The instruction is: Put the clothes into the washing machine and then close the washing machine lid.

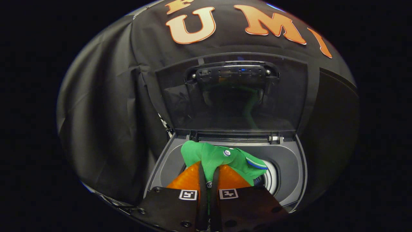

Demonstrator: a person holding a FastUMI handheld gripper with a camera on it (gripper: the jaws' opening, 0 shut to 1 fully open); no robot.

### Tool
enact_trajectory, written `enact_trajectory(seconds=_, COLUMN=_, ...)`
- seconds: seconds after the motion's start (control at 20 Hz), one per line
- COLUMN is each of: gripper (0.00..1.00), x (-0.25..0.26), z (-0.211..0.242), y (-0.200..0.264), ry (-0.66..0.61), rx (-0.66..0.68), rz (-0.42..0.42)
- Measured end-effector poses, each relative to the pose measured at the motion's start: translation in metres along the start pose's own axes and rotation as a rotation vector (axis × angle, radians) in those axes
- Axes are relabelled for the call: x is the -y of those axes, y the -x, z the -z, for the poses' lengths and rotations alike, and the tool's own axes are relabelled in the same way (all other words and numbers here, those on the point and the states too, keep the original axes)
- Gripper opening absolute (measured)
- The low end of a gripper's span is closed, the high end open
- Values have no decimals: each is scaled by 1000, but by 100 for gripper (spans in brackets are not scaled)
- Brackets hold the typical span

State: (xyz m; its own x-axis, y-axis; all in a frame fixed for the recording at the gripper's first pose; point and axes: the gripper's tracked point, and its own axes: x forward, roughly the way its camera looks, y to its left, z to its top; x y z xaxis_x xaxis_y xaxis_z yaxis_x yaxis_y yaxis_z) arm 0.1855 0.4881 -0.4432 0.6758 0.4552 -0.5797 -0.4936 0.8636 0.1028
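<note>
We hold the green shirt (222, 159) pinched in the gripper (208, 180), jaws nearly closed on the cloth, above the washing machine (289, 174) drum opening. We should lower it well inside before releasing, so nothing drapes over the rim under the upright lid (180, 96).

Only non-task item: black cloth wall (106, 112) behind and left of everything. Creased, with vertical folds, one seam running down its left part. Lower edge drops into shadow. Right side too dark to tell.
</note>
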Motion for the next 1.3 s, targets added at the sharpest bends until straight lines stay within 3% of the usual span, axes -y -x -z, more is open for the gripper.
enact_trajectory(seconds=0.4, gripper=11, x=5, z=-8, y=-17, ry=-9, rx=-9, rz=53)
enact_trajectory(seconds=0.55, gripper=49, x=21, z=24, y=-24, ry=-46, rx=-105, rz=105)
enact_trajectory(seconds=0.75, gripper=98, x=25, z=37, y=-22, ry=-74, rx=-104, rz=119)
enact_trajectory(seconds=1.3, gripper=98, x=17, z=15, y=32, ry=-92, rx=-25, rz=124)
